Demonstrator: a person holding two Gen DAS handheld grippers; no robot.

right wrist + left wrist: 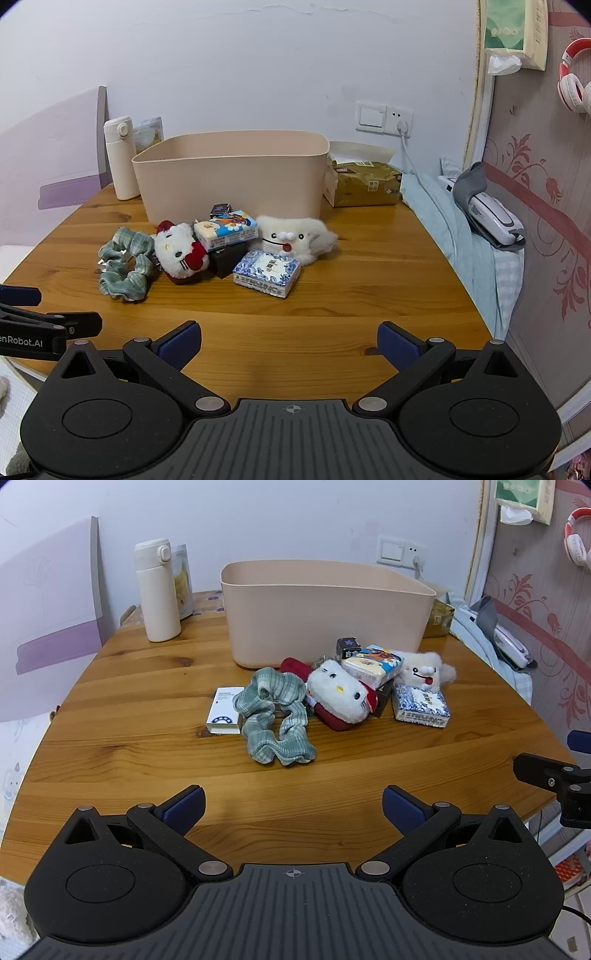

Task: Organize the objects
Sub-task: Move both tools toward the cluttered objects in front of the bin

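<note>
**Small items clustered in front of the bin, both grippers wide and empty**

The wooden counter [147,746] carries everything. Toward its back stands a peach plastic bin [325,616], upright; its inside is not visible from either view. Left of the bin is a cream flask [159,590], upright.

Just in front of the bin lies the cluster. A green plaid scrunchie [275,716] sits at the left, partly over a small white box [223,710]. Beside it a white cat plush [338,696] rests on something dark red. Behind the cat is a tissue pack [373,662] with cartoon print, propped on a dark box. A fluffy white plush [428,670] with a red tongue lies at the right, and a blue-and-white patterned box [421,703] sits just in front of it.

The left gripper [293,805] hovers above the counter's near edge, fingers spread wide, nothing between them. The right gripper [290,341] does likewise, well apart from the cluster.
</note>
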